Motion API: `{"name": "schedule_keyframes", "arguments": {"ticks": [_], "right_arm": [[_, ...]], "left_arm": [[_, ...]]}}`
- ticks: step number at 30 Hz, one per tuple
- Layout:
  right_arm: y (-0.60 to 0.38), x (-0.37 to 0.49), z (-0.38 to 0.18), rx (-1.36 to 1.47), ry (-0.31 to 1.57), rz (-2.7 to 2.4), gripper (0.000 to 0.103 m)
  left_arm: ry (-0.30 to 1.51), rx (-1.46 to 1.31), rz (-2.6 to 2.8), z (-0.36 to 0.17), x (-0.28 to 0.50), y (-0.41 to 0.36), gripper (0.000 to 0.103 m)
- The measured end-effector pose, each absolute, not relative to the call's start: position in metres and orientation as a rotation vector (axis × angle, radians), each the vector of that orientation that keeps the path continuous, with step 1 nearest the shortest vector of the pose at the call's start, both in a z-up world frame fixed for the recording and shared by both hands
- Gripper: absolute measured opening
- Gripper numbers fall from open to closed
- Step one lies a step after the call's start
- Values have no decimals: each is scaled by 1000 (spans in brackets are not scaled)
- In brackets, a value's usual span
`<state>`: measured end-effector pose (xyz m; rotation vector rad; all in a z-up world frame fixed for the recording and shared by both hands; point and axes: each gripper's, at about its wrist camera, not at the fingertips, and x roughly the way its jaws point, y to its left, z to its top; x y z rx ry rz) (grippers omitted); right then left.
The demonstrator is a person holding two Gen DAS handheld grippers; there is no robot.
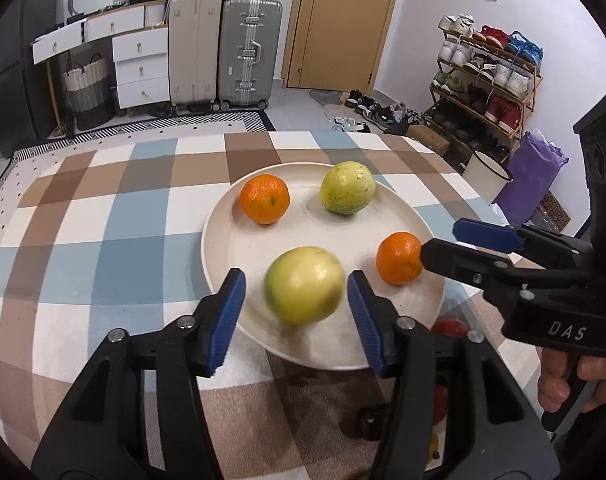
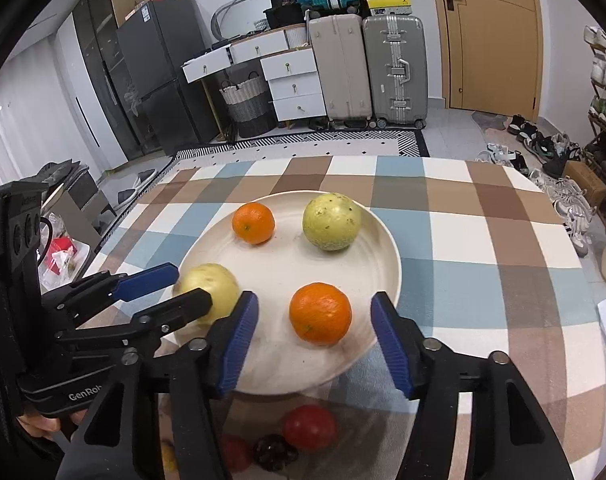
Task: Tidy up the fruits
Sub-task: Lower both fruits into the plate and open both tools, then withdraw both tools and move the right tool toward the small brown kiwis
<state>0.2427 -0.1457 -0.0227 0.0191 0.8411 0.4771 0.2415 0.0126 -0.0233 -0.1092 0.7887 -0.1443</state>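
Observation:
A cream plate (image 1: pixel 239 248) (image 2: pixel 287 264) on the checked tablecloth holds all the fruit. A blurred yellow-green fruit (image 1: pixel 303 284) (image 2: pixel 219 296) sits at the plate's near edge between the blue pads of my left gripper (image 1: pixel 297 320) (image 2: pixel 193 286), which is open with a gap on at least one side. An orange (image 2: pixel 321 314) (image 1: pixel 399 258) rests on the plate between the pads of my right gripper (image 2: pixel 315 340) (image 1: pixel 439 242), which is open and clear of it on both sides. Farther back lie a second orange (image 1: pixel 265 199) (image 2: pixel 253 223) and a second yellow-green fruit (image 1: pixel 347 188) (image 2: pixel 331 222).
In front of the plate, under the grippers, lie a red fruit (image 2: pixel 310 428) (image 1: pixel 449 326), a dark one (image 2: pixel 275 452) and another red one (image 2: pixel 235 452). The table (image 2: pixel 483 240) ends just behind the plate. A white bucket (image 1: pixel 485 176) and a shoe rack (image 1: pixel 487 76) stand beyond.

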Motion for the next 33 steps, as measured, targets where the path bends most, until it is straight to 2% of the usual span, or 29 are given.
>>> {"name": "schedule_keyframes", "arguments": {"ticks": [1,3,6,8,10,15,21,33], "right_arm": [[-149,237,-19,23,828,466,66],[-153,230,-14,24,816,456,71],[-162,215,-4,33,797,448,85],[-167,203,2,34,783,445,96],[-171,191,8,28,771,454,103],[-178,166,15,7,767,438,103],[-189,139,18,1,765,422,103],[-193,113,0,10,837,448,103]], "left_arm": [[785,-109,-143,-21,238,13,63],[769,-117,-140,-14,227,15,69],[745,-117,-132,-6,207,17,80],[729,-123,-126,0,193,17,83],[716,-129,-122,5,177,18,84],[695,-105,-88,13,144,18,89],[698,-94,-70,10,109,18,90],[702,-105,-45,0,80,20,98]]}}
